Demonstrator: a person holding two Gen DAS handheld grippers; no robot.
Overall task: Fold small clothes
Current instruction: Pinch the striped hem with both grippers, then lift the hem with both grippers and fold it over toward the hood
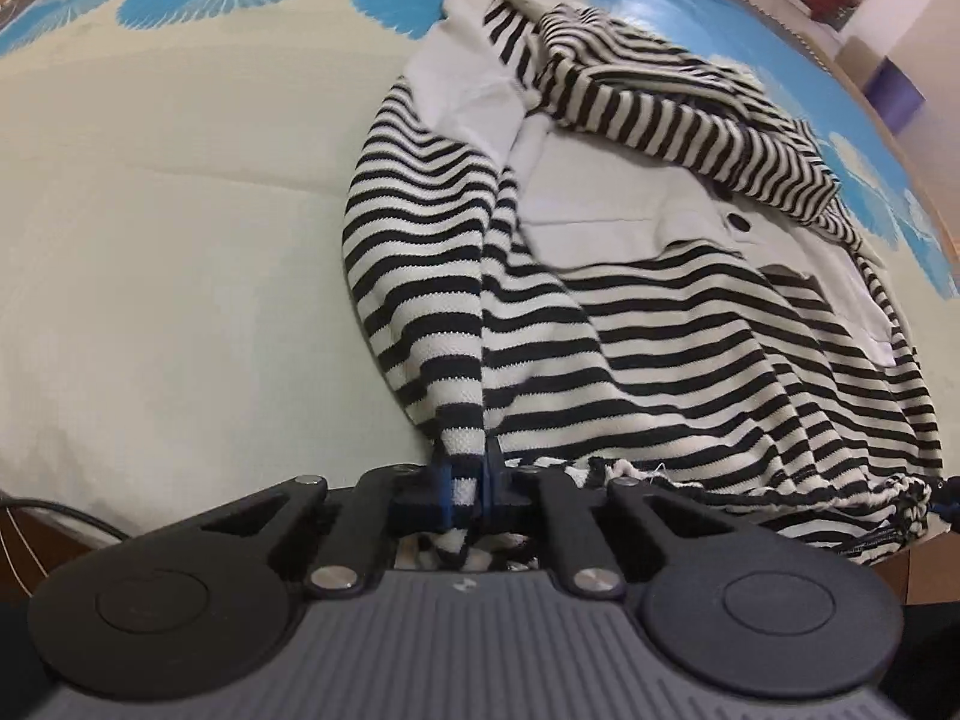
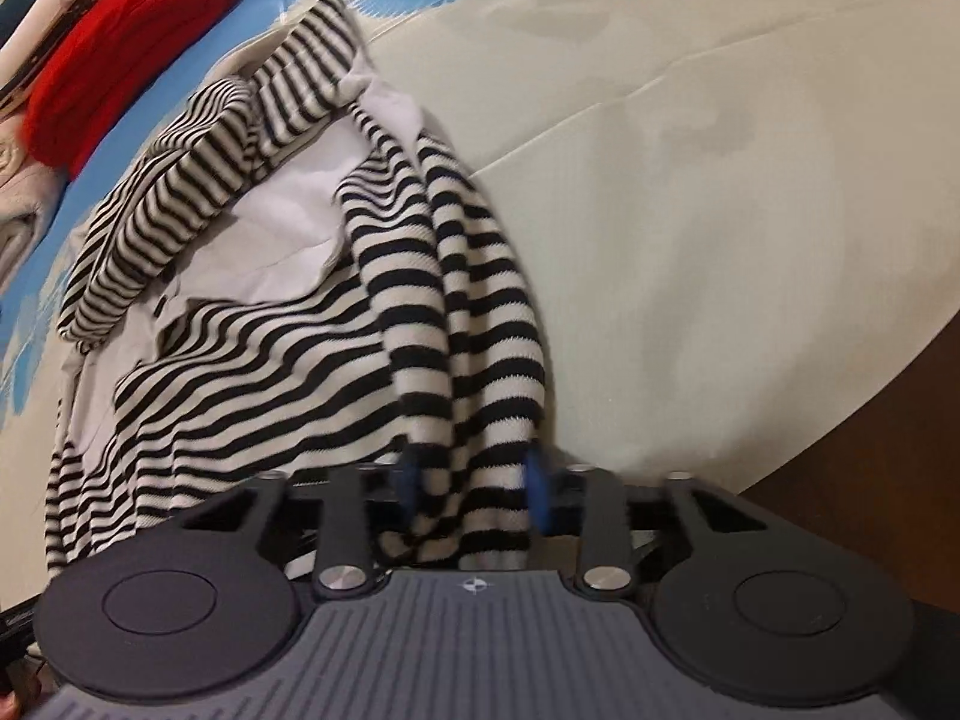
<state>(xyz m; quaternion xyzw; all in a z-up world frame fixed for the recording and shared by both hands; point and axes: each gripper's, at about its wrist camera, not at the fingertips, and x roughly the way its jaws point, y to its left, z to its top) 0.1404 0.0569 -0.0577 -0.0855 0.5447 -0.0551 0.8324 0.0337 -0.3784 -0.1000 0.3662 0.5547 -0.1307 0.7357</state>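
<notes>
A black-and-white striped top with a plain white front panel (image 1: pixel 600 198) and a dark button lies crumpled on the bed. My left gripper (image 1: pixel 467 480) is shut on the striped fabric at the garment's near hem, and the cloth pulls taut away from the jaws. In the right wrist view the same striped top (image 2: pixel 258 354) spreads to the left. My right gripper (image 2: pixel 474 480) holds a bunched striped sleeve (image 2: pixel 480 324) between its blue pads; the jaws stand a little apart around the thick cloth.
The bed has a pale cream sheet (image 1: pixel 168 240) with blue flower prints (image 1: pixel 390 0) at the far side. A red folded cloth (image 2: pixel 120 42) and other clothes lie at the far left. The bed's edge and a dark floor (image 2: pixel 870 450) lie to the right.
</notes>
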